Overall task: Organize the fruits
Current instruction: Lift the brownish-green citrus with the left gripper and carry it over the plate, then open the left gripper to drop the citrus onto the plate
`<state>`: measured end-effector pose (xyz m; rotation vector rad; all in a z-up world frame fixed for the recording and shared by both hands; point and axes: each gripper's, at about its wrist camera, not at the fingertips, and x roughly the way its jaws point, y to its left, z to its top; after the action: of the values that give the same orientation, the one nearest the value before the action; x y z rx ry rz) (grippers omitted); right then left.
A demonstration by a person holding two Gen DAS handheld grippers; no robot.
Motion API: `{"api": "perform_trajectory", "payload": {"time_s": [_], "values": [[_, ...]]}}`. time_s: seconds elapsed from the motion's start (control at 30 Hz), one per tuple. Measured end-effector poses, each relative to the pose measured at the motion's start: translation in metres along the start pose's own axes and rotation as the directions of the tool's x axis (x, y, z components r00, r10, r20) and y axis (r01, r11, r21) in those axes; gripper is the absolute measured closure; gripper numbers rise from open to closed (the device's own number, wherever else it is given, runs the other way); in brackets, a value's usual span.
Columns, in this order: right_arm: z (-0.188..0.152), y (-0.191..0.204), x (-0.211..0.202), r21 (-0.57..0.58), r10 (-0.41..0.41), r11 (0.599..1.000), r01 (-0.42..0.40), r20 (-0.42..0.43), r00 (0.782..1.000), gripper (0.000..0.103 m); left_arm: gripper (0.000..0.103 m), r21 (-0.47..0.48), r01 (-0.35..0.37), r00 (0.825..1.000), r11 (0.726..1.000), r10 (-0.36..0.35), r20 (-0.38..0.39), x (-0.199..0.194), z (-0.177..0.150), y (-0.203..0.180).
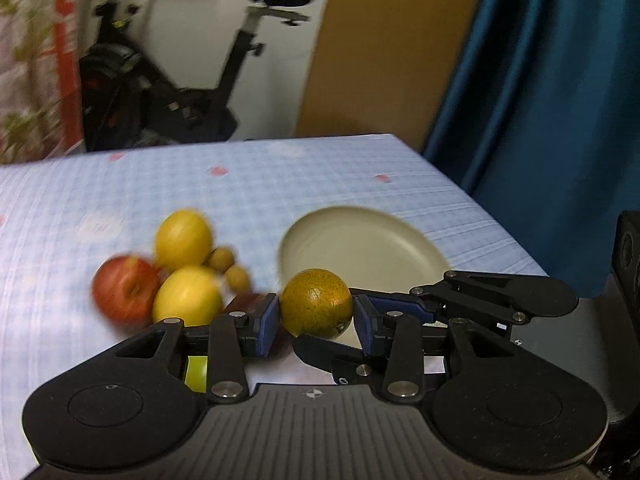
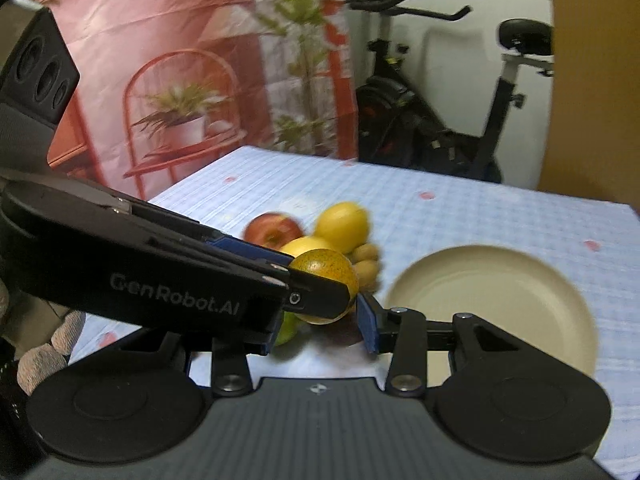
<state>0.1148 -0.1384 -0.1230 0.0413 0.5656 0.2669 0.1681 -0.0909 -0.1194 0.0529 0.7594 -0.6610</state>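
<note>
Your left gripper (image 1: 316, 322) is clamped on a round, speckled yellow-green orange (image 1: 316, 309), its blue pads pressing both sides of the fruit. The orange is held near the front edge of the tabletop, just in front of the plate's rim.

Your right gripper (image 2: 320, 328) stands wide apart with nothing between its pads; the left gripper's black fingers cross in front of it and hide its left pad.

The beige plate (image 1: 360, 240) is round, smooth and shallow, sitting toward the tabletop's right edge.

Left of the held orange lies a tight cluster: a red apple (image 1: 126, 290), two smooth yellow lemons (image 1: 184, 238) (image 1: 187, 298), and two small tan round fruits (image 1: 230, 268). All are blurred. A green fruit (image 1: 196, 374) and something dark red show only in slivers behind the gripper.

The tablecloth (image 1: 360, 176) is pale blue check.
</note>
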Motion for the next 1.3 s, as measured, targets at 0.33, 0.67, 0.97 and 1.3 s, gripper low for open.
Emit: {"api": "perform_trajectory", "payload": {"time_s": [0.33,0.67,0.97,1.3], "values": [[0.008,-0.062,0.026,0.04,-0.078,0.996,0.078,-0.004,0.997,0.061,0.06,0.02,0.026,0.998,0.999,-0.025,-0.06,0.074,0.039,-0.008],[0.007,-0.088,0.068,0.089,-0.063,0.994,0.066,-0.041,0.997,0.061,0.059,-0.039,-0.024,0.993,0.999,0.02,-0.118,0.119,0.046,0.005],[0.006,-0.095,0.084,0.109,-0.064,0.992,0.071,-0.065,0.996,0.061,0.059,-0.028,-0.055,0.99,0.998,0.051,-0.129,0.136,0.049,0.006],[0.006,-0.095,0.081,0.12,-0.08,0.989,0.089,-0.075,0.994,0.054,0.058,-0.031,-0.065,0.993,0.997,0.061,-0.104,0.129,0.051,0.003]]}}
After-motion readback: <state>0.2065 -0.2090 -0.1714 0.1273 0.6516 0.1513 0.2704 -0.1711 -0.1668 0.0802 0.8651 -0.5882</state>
